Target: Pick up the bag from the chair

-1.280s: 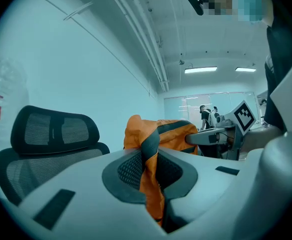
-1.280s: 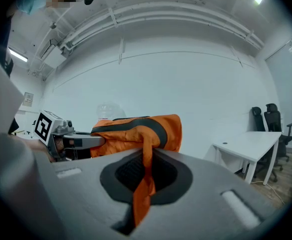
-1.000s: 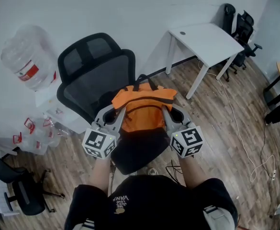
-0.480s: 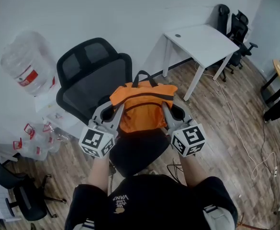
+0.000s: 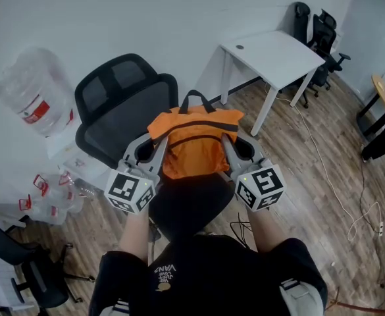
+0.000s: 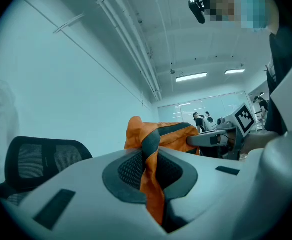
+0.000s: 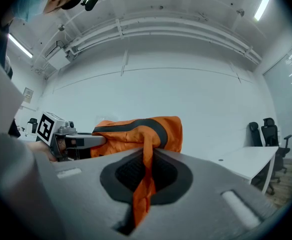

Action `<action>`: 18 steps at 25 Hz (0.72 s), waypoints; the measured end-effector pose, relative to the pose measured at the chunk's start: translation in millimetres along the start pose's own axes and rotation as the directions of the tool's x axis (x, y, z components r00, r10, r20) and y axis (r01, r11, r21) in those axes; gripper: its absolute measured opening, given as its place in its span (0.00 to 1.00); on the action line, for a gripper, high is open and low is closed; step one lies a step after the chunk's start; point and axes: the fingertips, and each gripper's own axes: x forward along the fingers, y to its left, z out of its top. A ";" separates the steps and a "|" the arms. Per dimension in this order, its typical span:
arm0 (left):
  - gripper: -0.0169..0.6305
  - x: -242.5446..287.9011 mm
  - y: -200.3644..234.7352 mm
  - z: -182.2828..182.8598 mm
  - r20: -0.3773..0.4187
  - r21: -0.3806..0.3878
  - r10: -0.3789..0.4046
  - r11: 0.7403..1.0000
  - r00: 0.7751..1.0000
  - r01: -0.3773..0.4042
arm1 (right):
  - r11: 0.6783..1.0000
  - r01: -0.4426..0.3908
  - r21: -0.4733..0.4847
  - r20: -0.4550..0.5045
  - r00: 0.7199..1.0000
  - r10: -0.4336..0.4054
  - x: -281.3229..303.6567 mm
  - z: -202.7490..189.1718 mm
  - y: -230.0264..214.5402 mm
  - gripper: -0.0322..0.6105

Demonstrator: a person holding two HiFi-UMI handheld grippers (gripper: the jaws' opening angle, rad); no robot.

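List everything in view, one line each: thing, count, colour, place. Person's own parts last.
bag: one, orange with black trim, over the seat, clamped on both sides
office chair: one, black mesh, under and behind the bag
water jug: one, clear with red label, far left
table: one, white, upper right
spare chairs: at least two, black, beyond the table
cable: one, white, on the wood floor, right
left gripper: one, grey, shut on the bag's left side
right gripper: one, grey, shut on the bag's right side
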 end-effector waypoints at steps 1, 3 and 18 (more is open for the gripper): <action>0.08 0.4 0.0 1.0 0.001 0.001 -0.001 1.000 1.000 0.001 | 1.000 0.002 0.000 0.002 1.000 -0.002 -0.1 0.9 -0.2 0.05; 0.08 1.2 0.5 2.9 0.003 0.004 -0.005 1.000 1.000 0.005 | 1.000 0.006 -0.002 0.005 1.000 -0.006 0.2 2.5 -0.5 0.05; 0.08 4.3 6.1 2.9 0.003 0.002 -0.014 1.000 1.000 0.014 | 1.000 0.021 -0.023 -0.005 1.000 -0.021 7.5 3.1 -1.4 0.05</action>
